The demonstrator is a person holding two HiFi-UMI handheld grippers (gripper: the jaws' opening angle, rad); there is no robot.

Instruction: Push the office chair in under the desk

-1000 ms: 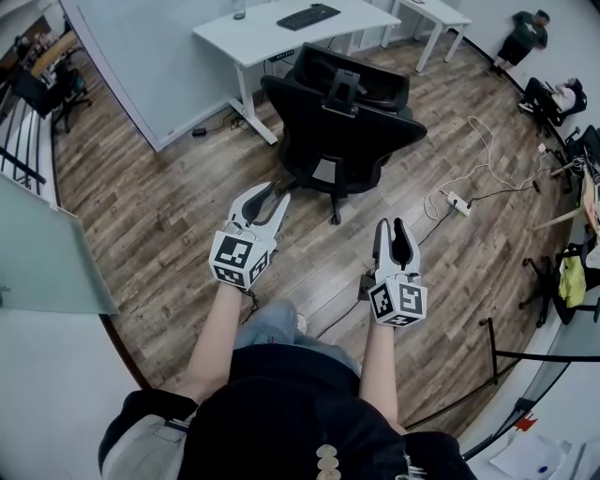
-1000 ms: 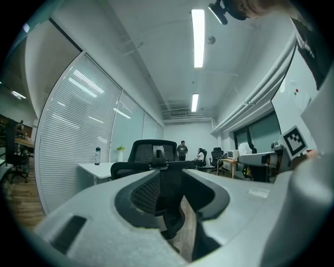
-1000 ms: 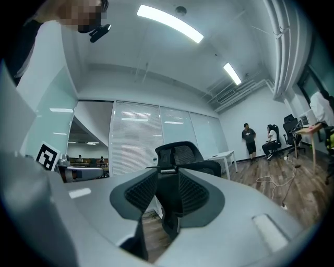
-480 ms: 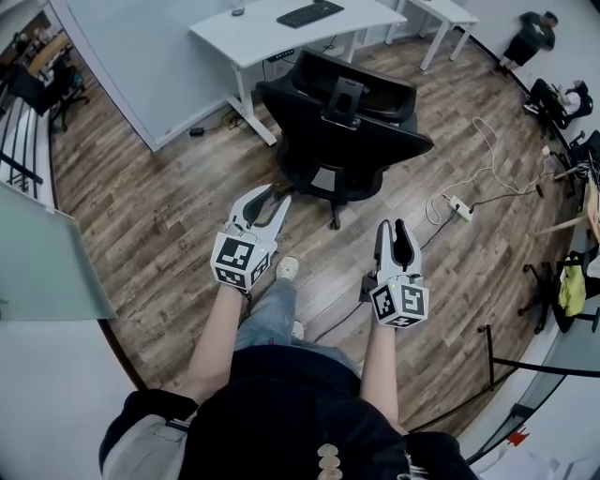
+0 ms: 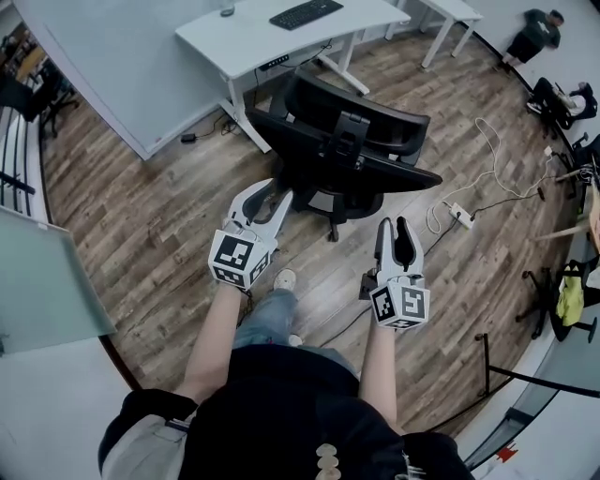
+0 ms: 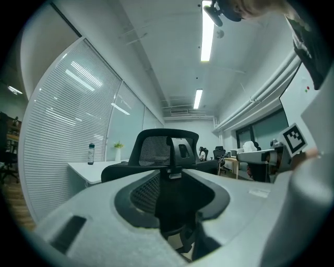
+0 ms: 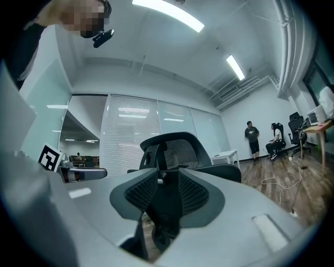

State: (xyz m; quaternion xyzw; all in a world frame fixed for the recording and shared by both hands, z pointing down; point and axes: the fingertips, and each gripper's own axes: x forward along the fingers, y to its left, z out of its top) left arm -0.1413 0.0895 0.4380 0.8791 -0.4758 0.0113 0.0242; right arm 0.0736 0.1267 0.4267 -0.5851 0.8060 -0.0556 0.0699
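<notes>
Approach step. My left gripper (image 5: 275, 194) and right gripper (image 5: 394, 225) are spread, empty, short of the office chair (image 5: 352, 141). Next I need contact on its backrest, then a push toward the desk (image 5: 253, 37).

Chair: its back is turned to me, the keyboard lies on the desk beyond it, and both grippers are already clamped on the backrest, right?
Not quite. Neither gripper is on the backrest. The head view shows the left gripper and right gripper open and empty, short of the chair. The rest holds: its back is turned to you, and the keyboard lies on the desk beyond it.
</notes>
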